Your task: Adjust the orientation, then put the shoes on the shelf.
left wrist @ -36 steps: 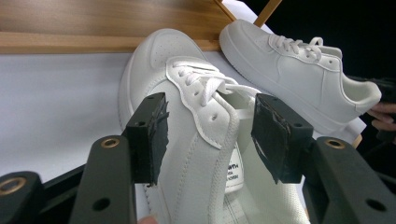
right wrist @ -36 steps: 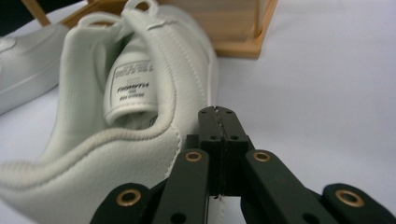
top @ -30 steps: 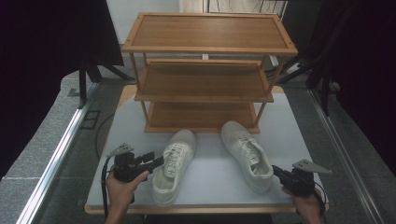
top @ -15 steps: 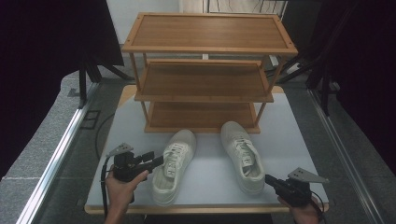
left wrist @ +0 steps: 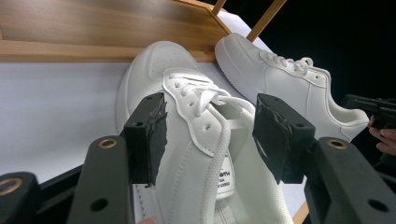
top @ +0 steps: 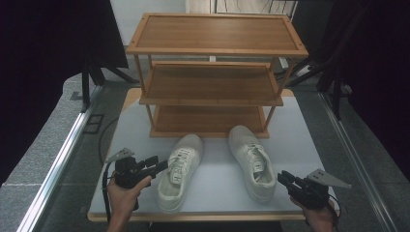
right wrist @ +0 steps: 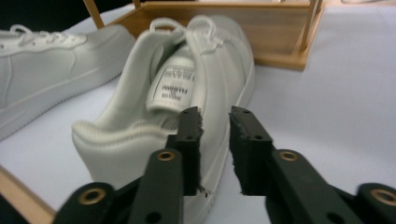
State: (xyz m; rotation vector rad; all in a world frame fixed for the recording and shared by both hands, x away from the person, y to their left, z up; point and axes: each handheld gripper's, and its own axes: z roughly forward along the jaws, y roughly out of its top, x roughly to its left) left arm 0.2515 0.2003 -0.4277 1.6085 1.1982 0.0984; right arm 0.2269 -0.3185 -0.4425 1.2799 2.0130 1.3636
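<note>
Our left gripper (top: 155, 167) and right gripper (top: 284, 178) are both black, blocky tools, each topped by a grey three-cornered plate. A thin dark cable loops from the left one, another trails from the right. Seen close up in the gripper views, each tool carries two flat black arms with brass-ringed screw holes and smaller plain holes. The jaws end in square black blocks faced with dark padding whose edges look frayed and ragged. Our forearms come in bare, with no sleeves or gloves on them.
</note>
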